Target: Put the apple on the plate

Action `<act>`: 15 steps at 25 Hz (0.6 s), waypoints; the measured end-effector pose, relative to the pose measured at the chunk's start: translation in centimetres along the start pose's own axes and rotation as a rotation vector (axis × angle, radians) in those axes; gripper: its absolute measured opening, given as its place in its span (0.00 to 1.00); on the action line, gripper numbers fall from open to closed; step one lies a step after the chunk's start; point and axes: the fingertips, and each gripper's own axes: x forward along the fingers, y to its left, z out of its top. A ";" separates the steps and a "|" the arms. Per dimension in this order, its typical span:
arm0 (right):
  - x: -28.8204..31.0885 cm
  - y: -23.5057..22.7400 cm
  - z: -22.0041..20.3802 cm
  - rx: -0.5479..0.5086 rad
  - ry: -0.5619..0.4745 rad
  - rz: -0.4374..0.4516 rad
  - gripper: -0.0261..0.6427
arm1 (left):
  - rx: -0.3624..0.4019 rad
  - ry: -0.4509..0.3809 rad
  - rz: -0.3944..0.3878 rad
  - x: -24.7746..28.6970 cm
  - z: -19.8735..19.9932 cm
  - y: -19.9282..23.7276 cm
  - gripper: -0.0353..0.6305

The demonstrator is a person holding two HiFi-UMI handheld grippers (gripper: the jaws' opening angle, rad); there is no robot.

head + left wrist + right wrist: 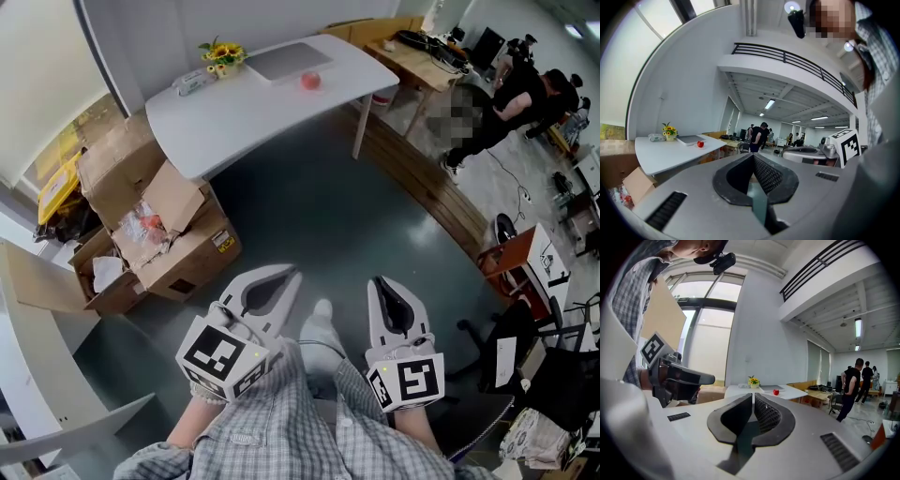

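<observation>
Left gripper (289, 275) and right gripper (379, 280) both clenched, empty; apple (310, 81) lay on the table (244, 105), well apart

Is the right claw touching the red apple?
Apart. The head view shows a wide stretch of floor between the right claw and the apple, which sits far off on the white table.

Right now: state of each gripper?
Left gripper: closed, holding nothing.
Right gripper: closed, holding nothing.
</observation>
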 end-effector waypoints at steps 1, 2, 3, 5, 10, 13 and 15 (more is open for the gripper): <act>0.4 -0.2 -0.2 -0.017 0.007 0.004 0.08 | 0.001 0.002 0.008 0.2 0.0 0.2 0.07; 0.9 -0.2 -0.4 -0.033 0.014 0.011 0.08 | 0.000 0.005 0.020 0.4 -0.1 0.5 0.07; 1.6 -0.2 -0.6 -0.045 0.021 0.024 0.08 | -0.004 0.009 0.032 0.6 -0.1 0.9 0.07; 2.9 -0.1 -0.5 -0.054 0.023 0.058 0.08 | -0.019 0.016 0.049 1.1 -0.2 1.7 0.07; 5.8 -0.4 -0.3 -0.109 0.018 0.133 0.08 | -0.042 0.049 0.054 3.7 -0.6 3.2 0.07; 7.6 -1.7 -0.2 -0.100 0.012 0.169 0.08 | -0.040 0.050 0.067 5.8 -0.2 3.8 0.07; 8.9 -3.4 0.1 -0.079 -0.004 0.177 0.08 | -0.041 0.042 0.079 7.6 0.4 4.0 0.07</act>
